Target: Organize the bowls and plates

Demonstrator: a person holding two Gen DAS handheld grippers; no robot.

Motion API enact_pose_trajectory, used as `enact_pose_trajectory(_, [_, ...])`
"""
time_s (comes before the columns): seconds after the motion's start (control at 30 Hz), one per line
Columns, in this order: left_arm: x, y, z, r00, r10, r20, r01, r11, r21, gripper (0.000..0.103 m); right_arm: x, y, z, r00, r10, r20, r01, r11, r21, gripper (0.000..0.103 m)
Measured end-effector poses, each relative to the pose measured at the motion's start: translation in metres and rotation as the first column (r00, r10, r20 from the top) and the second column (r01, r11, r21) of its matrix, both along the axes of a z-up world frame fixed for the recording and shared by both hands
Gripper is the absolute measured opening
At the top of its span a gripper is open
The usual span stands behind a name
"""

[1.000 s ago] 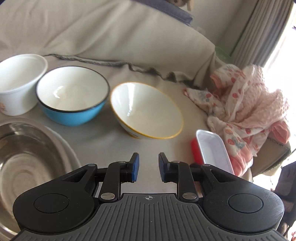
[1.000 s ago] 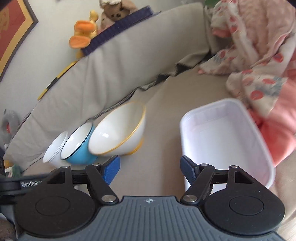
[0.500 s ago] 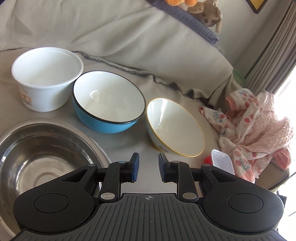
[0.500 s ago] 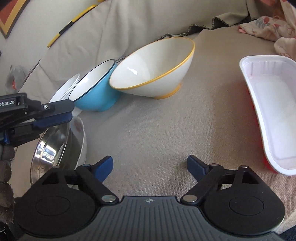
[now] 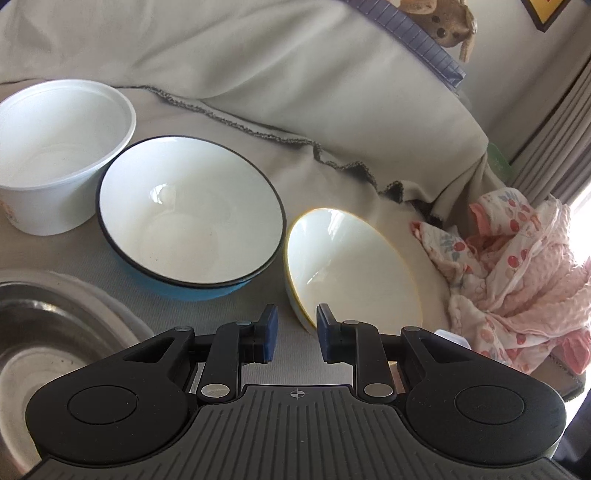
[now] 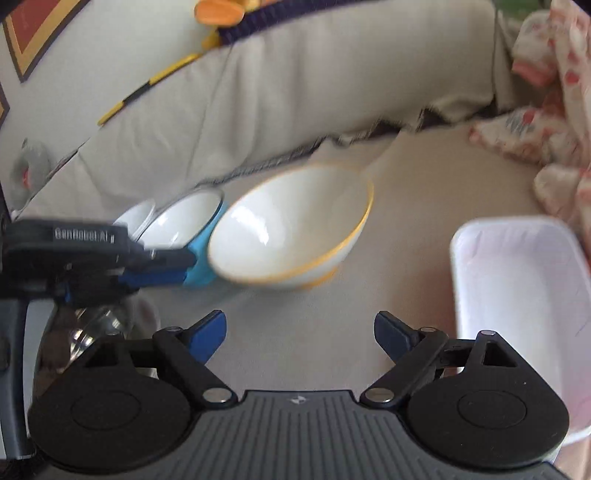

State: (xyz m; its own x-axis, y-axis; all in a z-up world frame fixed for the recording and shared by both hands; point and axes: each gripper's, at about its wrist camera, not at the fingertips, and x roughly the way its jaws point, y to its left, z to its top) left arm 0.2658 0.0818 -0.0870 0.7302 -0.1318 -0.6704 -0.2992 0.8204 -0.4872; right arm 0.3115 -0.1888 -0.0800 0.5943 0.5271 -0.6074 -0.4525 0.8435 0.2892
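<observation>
A yellow-rimmed white bowl (image 5: 351,266) sits tilted on the beige sofa cover, next to a blue bowl (image 5: 188,218) with a white inside, a white plastic tub (image 5: 55,147) and a steel bowl (image 5: 48,339) at the lower left. My left gripper (image 5: 293,332) is narrowly open and empty, its fingertips right at the yellow-rimmed bowl's near rim. My right gripper (image 6: 299,332) is wide open and empty, low over the cover in front of the same bowl (image 6: 291,225). The left gripper (image 6: 162,266) shows from the side beside the blue bowl (image 6: 192,225).
A white rectangular tray (image 6: 517,306) lies at the right, just past my right finger. A crumpled pink patterned cloth (image 5: 517,273) lies at the right of the seat. The sofa backrest (image 5: 295,74) rises behind the bowls, with a plush toy (image 5: 443,18) on top.
The left gripper has moved forward and right, up to the yellow-rimmed bowl's near rim. The right gripper's view has swung, putting the tray at its right. Both jaw openings are unchanged.
</observation>
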Motion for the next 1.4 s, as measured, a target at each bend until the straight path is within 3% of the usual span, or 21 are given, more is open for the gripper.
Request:
enact_pose_trajectory(0.1, [0.017,0.001,-0.004,1.0,-0.007,-0.005,0.007,1.0,0.01,0.025,0.044,0.001,0.005,0.996,-0.083,0.016,0.084,0.996,-0.03,0.076])
enact_pose_trajectory(0.27, [0.04,-0.003,-0.011,1.0,-0.008,-0.028,0.009,0.999,0.031,0.023,0.11,0.019,-0.02,0.985,-0.091,-0.148,0.095,0.995,0.019,0.063])
enact_pose_trajectory(0.33, [0.042,-0.006,-0.009,1.0,-0.012,-0.012,0.013,0.998,0.056,0.023,0.122,0.023,-0.032,0.975,-0.052,-0.215,0.067,0.996,0.061,0.043])
enact_pose_trajectory(0.4, [0.043,-0.008,-0.009,1.0,-0.013,-0.024,0.014,0.998,0.069,0.023,0.125,0.031,-0.041,0.968,-0.019,-0.25,0.041,0.996,0.083,0.034])
enact_pose_trajectory(0.6, [0.027,-0.015,-0.006,0.996,-0.041,-0.083,0.047,0.996,0.076,0.024,0.09,0.038,-0.032,0.987,-0.001,-0.163,0.003,1.0,0.009,0.033])
enact_pose_trajectory(0.83, [-0.019,-0.035,-0.002,0.988,-0.104,-0.116,0.114,0.99,0.078,0.024,0.04,0.018,-0.033,0.978,-0.004,-0.208,0.001,1.0,-0.015,0.033])
enact_pose_trajectory(1.07, [-0.052,-0.036,-0.003,0.984,-0.104,-0.143,0.114,0.992,0.062,0.024,-0.003,0.008,-0.034,0.97,0.017,-0.244,-0.021,1.0,-0.015,0.033])
enact_pose_trajectory(1.4, [-0.071,-0.029,-0.004,0.985,-0.092,-0.146,0.1,0.994,0.049,0.024,-0.025,0.011,-0.033,0.965,0.035,-0.26,-0.045,0.999,-0.031,0.035])
